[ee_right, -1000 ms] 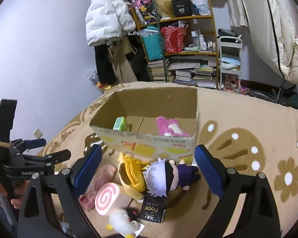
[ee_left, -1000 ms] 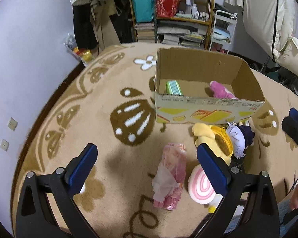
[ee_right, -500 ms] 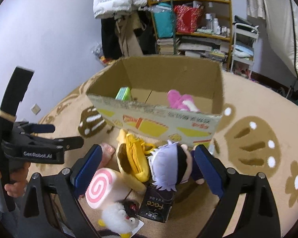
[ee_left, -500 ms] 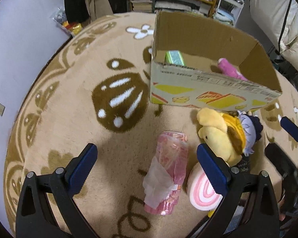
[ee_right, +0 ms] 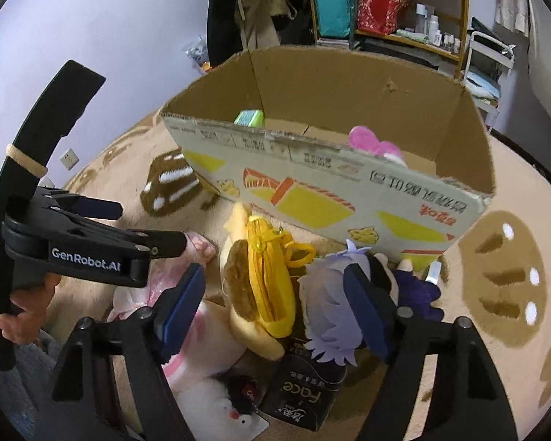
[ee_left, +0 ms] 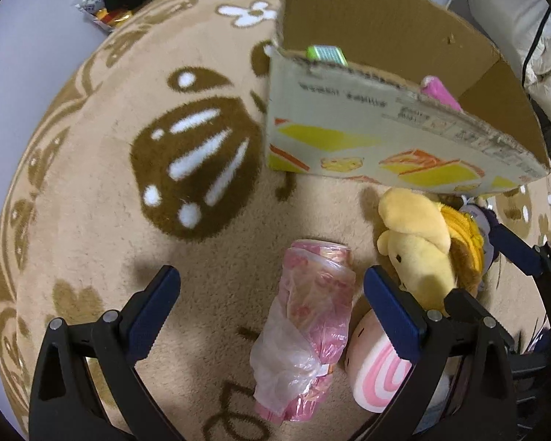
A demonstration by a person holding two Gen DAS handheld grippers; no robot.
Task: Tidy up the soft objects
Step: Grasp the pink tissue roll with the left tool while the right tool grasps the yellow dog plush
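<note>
Two grippers spread wide, holding nothing. Left gripper [ee_left: 272, 308] poised over the pink bagged roll [ee_left: 306, 334], blue pads [ee_left: 154, 316] to either side of it and clear of it. Right gripper [ee_right: 275, 312] poised over the yellow plush [ee_right: 262, 286] and the white-haired doll [ee_right: 334, 301], its fingers [ee_right: 182, 307] apart and not touching either toy as far as can be told.

Cardboard box [ee_left: 393, 147] taken as landmark, standing open-topped on the tan patterned rug [ee_left: 92, 191]. Inside the box: a green pack [ee_right: 249, 117] at the far left corner, a pink plush [ee_right: 371, 143] toward the right side. Just in front of the box's printed wall: yellow plush lying on its side, white-haired doll right of it, nearly touching the cardboard. Farther in front of the box: pink bagged roll lying lengthwise on the rug, left of the yellow plush. Beside the roll, on the side away from the box: a pink-swirl roll cushion [ee_left: 378, 371], partly hidden behind the left gripper's right finger. Farthest from the box, seen from the right wrist: a white fluffy toy [ee_right: 220, 408] and a black carton [ee_right: 301, 393] under the doll.
</note>
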